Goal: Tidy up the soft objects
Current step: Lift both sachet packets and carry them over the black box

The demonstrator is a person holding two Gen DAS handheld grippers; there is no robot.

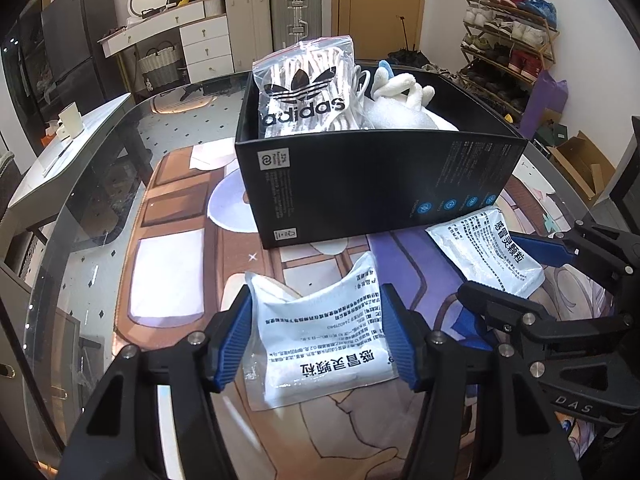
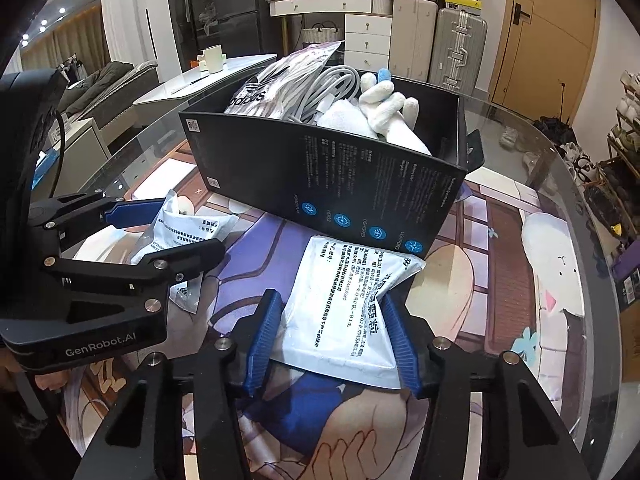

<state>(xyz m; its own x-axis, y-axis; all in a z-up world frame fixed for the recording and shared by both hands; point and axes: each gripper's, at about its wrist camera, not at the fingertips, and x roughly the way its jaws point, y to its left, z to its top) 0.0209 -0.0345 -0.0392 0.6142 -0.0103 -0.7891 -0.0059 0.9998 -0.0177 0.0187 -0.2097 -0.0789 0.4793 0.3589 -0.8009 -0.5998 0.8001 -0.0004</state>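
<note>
the big black box (image 1: 372, 184) sits on the tabletop (image 1: 100, 216) with a plush toy (image 2: 390, 106) and a bag of socks (image 1: 306, 88) inside. two soft white packets lie in front of it. your left gripper (image 1: 316, 340) squeezes one packet (image 1: 324, 332), and your right gripper (image 2: 334, 340) squeezes the other packet (image 2: 352, 300). both sets of fingers press the sides. the packets look light, squishy and a bit slippery, so hold them near the middle.

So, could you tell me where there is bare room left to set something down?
The box is crowded on its left with the Adidas bag, cables and plush toy. Bare mat lies right of the right packet; more lies left of the left packet. Each claw straddles a packet.
</note>
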